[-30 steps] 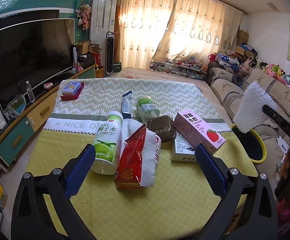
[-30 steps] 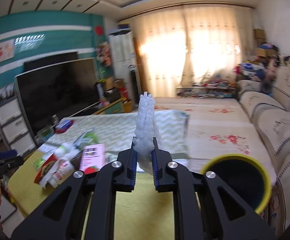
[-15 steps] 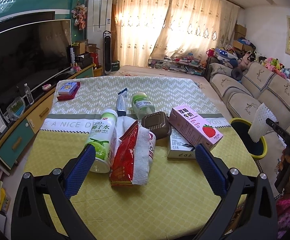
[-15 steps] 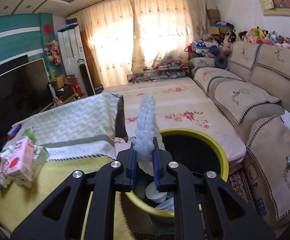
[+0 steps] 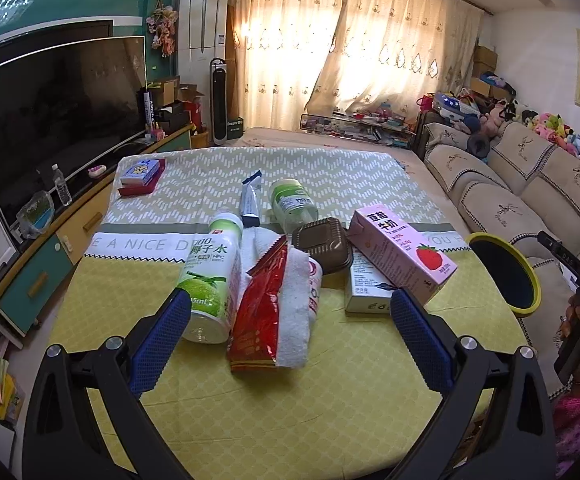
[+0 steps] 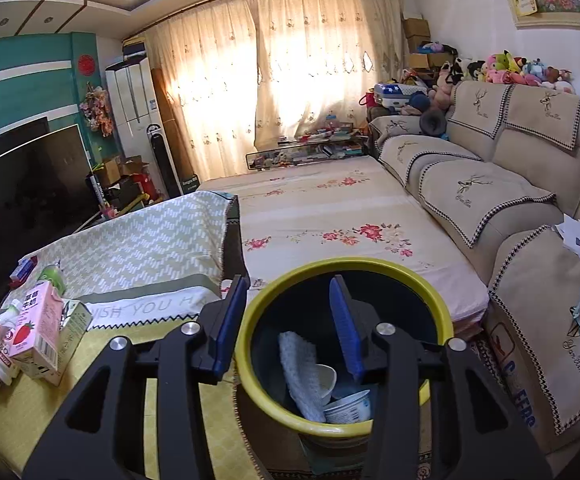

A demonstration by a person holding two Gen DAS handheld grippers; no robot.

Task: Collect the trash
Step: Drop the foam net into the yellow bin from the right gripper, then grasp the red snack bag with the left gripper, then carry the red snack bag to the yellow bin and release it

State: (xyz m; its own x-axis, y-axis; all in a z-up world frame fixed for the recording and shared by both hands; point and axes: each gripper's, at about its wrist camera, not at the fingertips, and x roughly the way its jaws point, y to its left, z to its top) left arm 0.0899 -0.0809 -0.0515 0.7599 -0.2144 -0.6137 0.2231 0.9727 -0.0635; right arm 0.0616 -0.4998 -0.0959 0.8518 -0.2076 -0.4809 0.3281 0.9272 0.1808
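My right gripper (image 6: 287, 326) is open and empty above the yellow-rimmed bin (image 6: 442, 320). The white foam sheet (image 6: 300, 372) lies inside the bin with paper cups (image 6: 348, 406). My left gripper (image 5: 290, 332) is open and empty over the table, just short of the trash pile: a red snack bag (image 5: 259, 320), white towel (image 5: 296, 300), green drink bottle (image 5: 209, 272), brown plastic box (image 5: 322, 242), pink strawberry milk carton (image 5: 402, 250) and a white carton (image 5: 364, 288). The bin also shows in the left wrist view (image 5: 528, 276).
A clear jar (image 5: 292, 204), a tube (image 5: 249, 200) and a card box on a red tray (image 5: 139, 174) lie farther back on the table (image 5: 249, 412). A TV (image 5: 53, 120) stands left, a sofa (image 6: 510, 184) right.
My right gripper opened over the bin and the white foam sheet dropped in. The left gripper stayed open and barely moved.
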